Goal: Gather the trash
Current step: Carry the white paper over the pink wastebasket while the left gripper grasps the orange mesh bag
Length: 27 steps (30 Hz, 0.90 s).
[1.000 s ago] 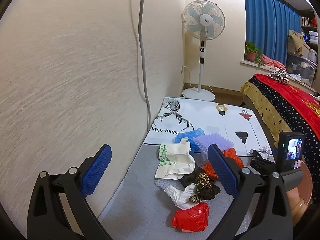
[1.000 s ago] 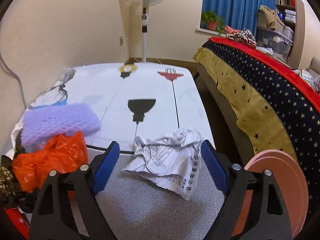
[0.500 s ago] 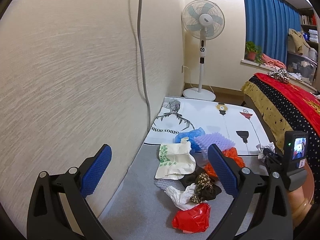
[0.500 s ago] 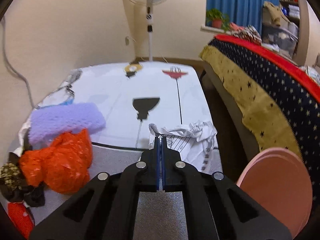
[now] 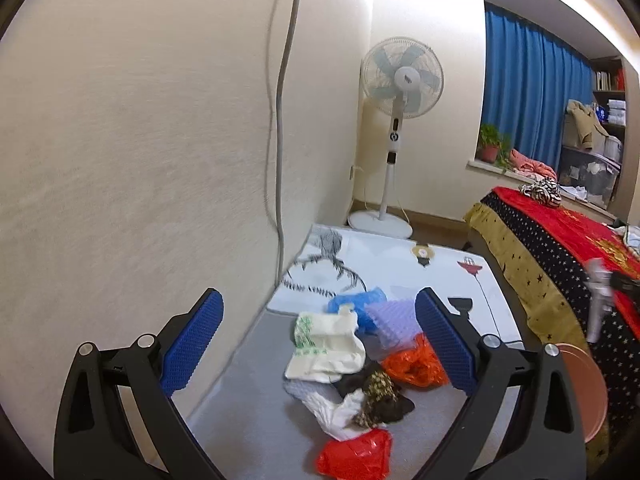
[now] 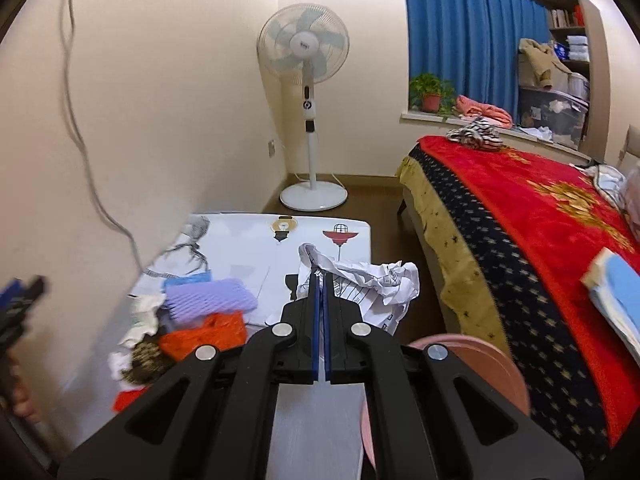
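My right tool [image 6: 321, 280] is clamped on crumpled paper [image 6: 372, 284]; my left tool [image 5: 320, 344] gapes wide, empty. Trash pile [image 5: 360, 368] on floor mat [image 5: 248, 412]; fan [image 6: 304, 52] at 12 o'clock, bed [image 6: 540, 216] at 3.

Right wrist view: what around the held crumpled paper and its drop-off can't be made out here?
- Crumpled paper: the shut right gripper hides the pinched part; its print is too small to read. In the left wrist view it is a blurred streak at the right edge.
- Pink bin: cut off behind the gripper body; its inside is unseen.
- Left gripper: motion-blurred at the left edge.
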Tool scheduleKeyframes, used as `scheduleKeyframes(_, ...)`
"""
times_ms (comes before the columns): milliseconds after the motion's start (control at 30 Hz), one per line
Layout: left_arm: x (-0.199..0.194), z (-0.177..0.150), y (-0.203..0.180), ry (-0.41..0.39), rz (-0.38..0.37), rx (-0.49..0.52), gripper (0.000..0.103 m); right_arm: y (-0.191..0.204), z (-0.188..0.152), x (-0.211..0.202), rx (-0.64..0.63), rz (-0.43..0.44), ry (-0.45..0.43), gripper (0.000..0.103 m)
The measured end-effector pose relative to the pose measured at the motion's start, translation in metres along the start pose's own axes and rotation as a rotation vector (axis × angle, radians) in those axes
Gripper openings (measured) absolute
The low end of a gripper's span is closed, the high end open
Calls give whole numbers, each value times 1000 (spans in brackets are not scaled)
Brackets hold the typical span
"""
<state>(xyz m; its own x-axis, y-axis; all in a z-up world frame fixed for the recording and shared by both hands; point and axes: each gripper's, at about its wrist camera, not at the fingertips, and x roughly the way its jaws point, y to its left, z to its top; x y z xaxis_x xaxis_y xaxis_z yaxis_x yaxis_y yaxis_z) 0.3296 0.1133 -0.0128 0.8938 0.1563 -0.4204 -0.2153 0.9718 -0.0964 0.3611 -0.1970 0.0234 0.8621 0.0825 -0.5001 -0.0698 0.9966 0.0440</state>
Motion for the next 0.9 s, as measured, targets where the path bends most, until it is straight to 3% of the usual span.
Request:
scheduleKeyframes(100, 7, -3, -11, 46, -22, 51, 94, -12, -14, -36, 16, -14, -15, 2)
scheduleKeyframes(200, 9, -11, -24, 35, -20, 86, 94, -26, -31, -55, 26, -37, -22, 2)
scheduleKeyframes(467, 40, -47, -114, 35, -146, 203, 93, -65, -50, -27, 71, -60, 108, 2)
scheduleKeyframes(600, 69, -68, -137, 65, -179, 153, 84, -73, -51, -21, 68, -61, 122, 2)
scheduleKeyframes(900, 120, -97, -155, 162, -144, 185, 83, -84, -51, -10, 108, -33, 158, 2)
